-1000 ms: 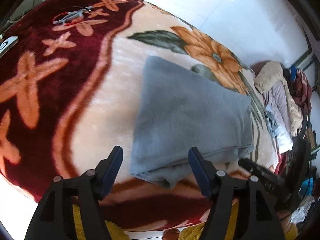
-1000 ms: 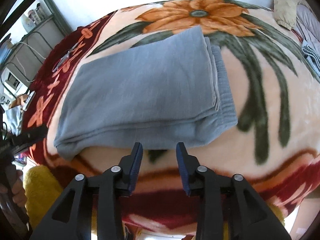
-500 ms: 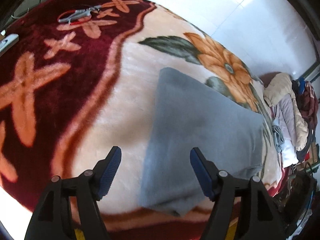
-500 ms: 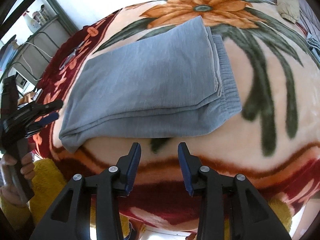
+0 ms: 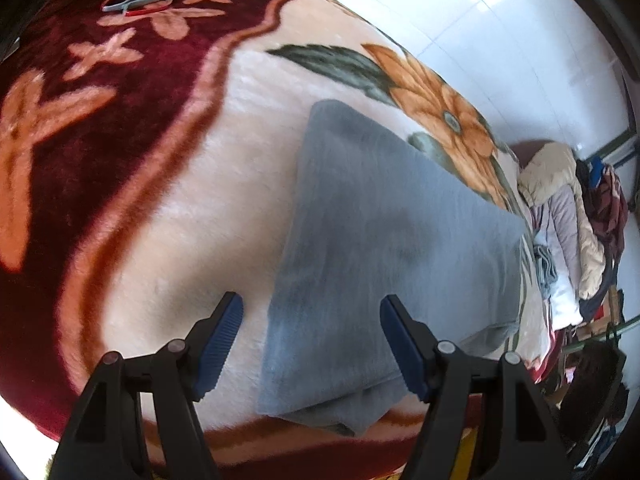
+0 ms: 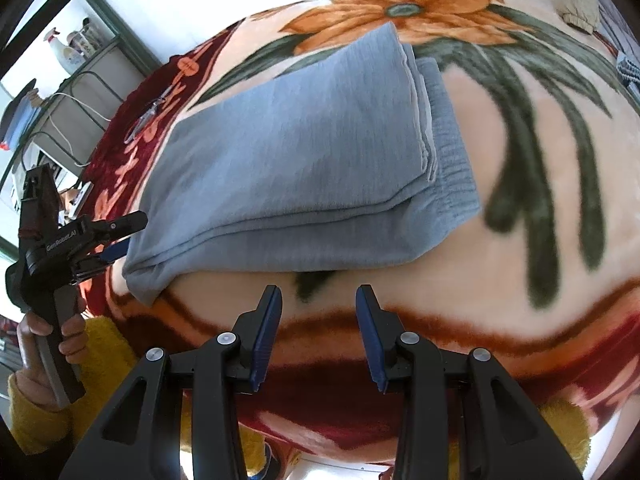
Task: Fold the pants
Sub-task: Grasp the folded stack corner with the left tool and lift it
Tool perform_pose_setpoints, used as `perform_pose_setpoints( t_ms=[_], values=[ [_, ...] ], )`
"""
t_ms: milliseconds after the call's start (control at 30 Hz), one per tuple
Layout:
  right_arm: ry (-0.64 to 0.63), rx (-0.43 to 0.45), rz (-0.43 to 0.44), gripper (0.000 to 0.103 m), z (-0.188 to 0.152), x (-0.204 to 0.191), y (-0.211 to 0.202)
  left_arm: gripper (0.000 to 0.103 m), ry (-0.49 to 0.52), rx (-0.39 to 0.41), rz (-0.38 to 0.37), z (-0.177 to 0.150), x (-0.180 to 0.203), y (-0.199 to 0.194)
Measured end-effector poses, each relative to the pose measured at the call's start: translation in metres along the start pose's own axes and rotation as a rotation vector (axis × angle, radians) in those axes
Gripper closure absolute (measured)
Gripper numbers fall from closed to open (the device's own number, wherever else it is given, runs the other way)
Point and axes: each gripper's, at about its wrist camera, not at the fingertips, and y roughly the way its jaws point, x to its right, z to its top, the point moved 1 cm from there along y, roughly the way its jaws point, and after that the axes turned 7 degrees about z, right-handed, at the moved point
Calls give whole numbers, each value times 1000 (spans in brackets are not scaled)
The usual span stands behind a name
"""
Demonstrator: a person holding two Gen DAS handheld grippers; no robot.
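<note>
Your left claw [image 5: 311,344] has swung in over the near left corner of the folded grey fleece pants [image 6: 304,168] in the last second, its fingers spread wide and holding nothing. The pants lie in a layered rectangle on the plush floral blanket [image 6: 520,208] covering the bed. Your right claw [image 6: 318,334] has drawn back slightly, partly parted and empty. You seem set for another fold.
</note>
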Motion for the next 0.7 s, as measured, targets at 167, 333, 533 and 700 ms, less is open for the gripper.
perform_pose_setpoints(
  t_ms=[167,333,533,700],
  values=[
    [18,0,15,64,0,0,1,28,22,-2,16,-3,1,2],
    [6,11,16,64,-2,-4,-2,32,-31,-9,-18,3,-6,8],
    [34,22,28,64,-2,5,-4,32,-37,-9,-39,8,-5,5],
    [56,21,37,64,-3,9,-3,31,93,41,72,0,15,9]
  ],
)
